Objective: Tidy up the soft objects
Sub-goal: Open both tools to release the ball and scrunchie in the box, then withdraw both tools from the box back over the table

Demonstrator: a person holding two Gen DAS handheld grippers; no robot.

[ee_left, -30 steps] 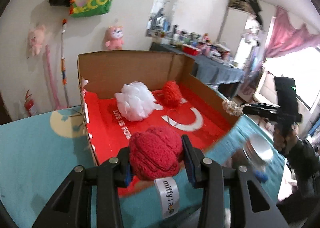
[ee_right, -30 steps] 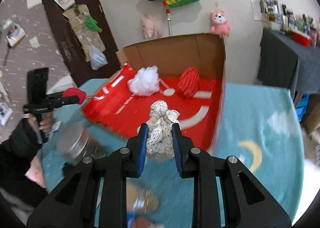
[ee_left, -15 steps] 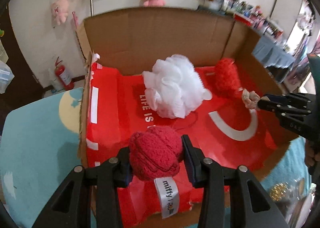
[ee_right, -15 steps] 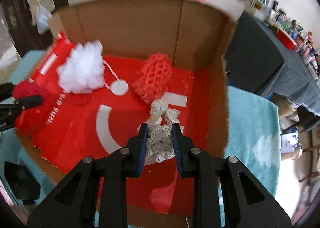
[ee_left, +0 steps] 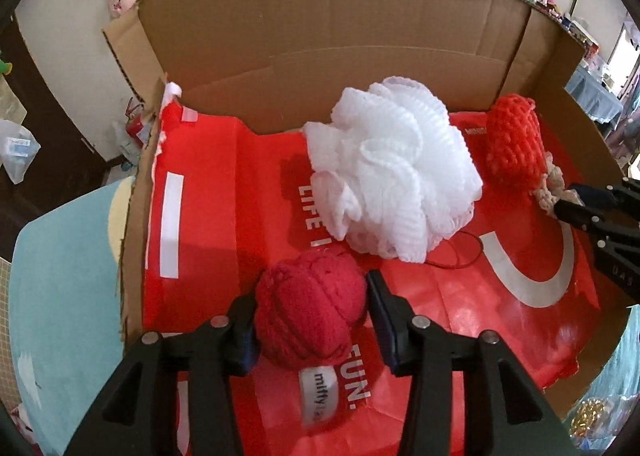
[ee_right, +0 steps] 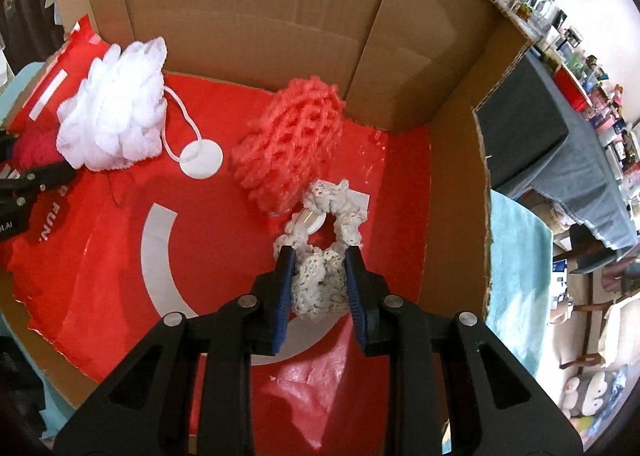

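Note:
My left gripper is shut on a dark red knitted ball with a white label, low inside the cardboard box lined with red plastic. My right gripper is shut on a cream lace scrunchie near the box's right wall, just in front of a coral crocheted piece. A white mesh bath puff lies in the middle of the box; it also shows in the right wrist view. The right gripper shows at the right edge of the left wrist view.
The box stands on a light blue blanket. Its back wall and right wall stand tall. A grey-draped table with clutter lies to the right. Gold shiny items lie outside the box's front right corner.
Both grippers have moved forward and down into the box with their objects still held. The puff and coral piece look closer and have not moved.

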